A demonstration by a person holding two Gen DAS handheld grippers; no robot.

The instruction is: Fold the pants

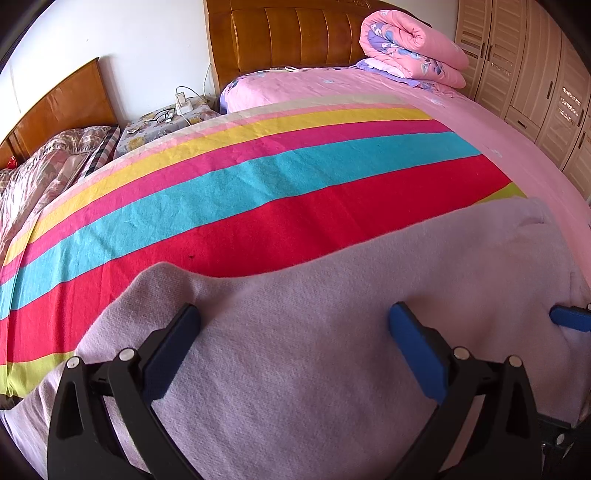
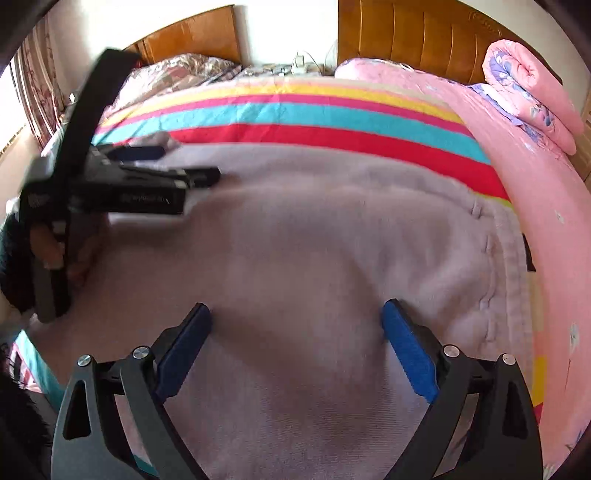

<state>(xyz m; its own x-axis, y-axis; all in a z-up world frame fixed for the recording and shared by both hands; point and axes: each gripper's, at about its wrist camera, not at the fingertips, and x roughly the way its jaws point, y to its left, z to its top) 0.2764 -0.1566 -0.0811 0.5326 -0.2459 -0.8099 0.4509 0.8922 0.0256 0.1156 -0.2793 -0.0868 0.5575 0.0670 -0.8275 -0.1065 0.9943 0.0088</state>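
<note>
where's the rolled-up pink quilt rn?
The rolled pink quilt sits at the far right of the bed in both views, against the wooden headboard, well beyond the pants.

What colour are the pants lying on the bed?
Pale lilac-grey pants, plain with no pattern; clearest in the left wrist view.

Left claw (image 1: 293, 317) and right claw (image 2: 295, 314) both gape wide, fingers spread, gripping nothing.

Pale lilac fleece pants (image 1: 314, 354) (image 2: 314, 251) were spread flat on the striped blanket, lengthwise along the red stripe. The waistband with belt loops was seen toward the right end. The fabric was mostly smooth, with slight creases.
</note>
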